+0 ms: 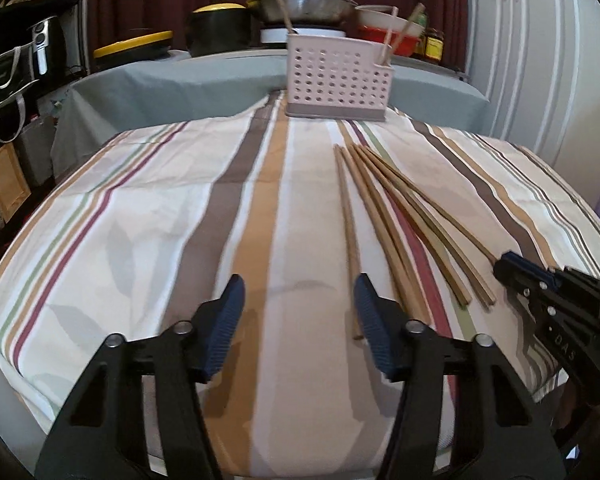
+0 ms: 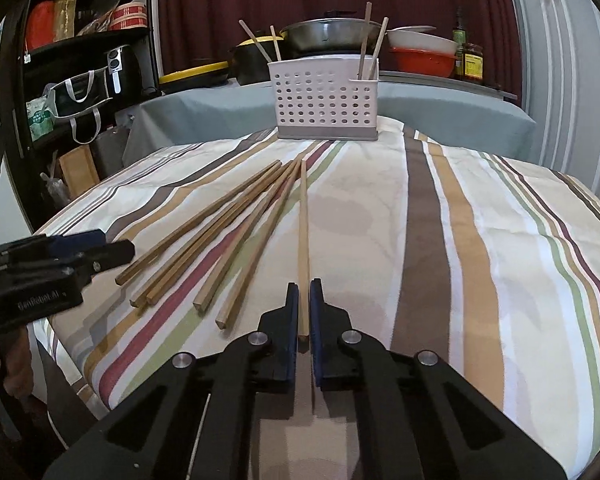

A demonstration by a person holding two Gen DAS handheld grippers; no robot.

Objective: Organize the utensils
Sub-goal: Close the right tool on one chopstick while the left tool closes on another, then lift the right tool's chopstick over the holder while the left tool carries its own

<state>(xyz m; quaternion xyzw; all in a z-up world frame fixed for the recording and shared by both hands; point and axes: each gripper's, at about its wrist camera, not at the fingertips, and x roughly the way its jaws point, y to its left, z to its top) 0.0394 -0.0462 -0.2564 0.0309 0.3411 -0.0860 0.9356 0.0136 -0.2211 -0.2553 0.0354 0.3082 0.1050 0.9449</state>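
**Right tongs on one chopstick**

The right gripper (image 2: 304, 296) pinches a pale chopstick (image 2: 303, 236) lying on the striped cloth (image 2: 460, 240), pointing to 12 o'clock at the holder (image 2: 326, 100) (a few sticks already stand in it). Five more chopsticks (image 2: 220, 232) fan out at 10 o'clock. The left gripper (image 1: 299, 300) is spread wide and seemingly empty.

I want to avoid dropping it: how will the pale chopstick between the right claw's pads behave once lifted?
The pale chopstick looks thin, rigid wood, so probably light and stiff. The right claw pinches it near one end, so its far tip may droop or pivot. Its smooth sides could slip between the pads.
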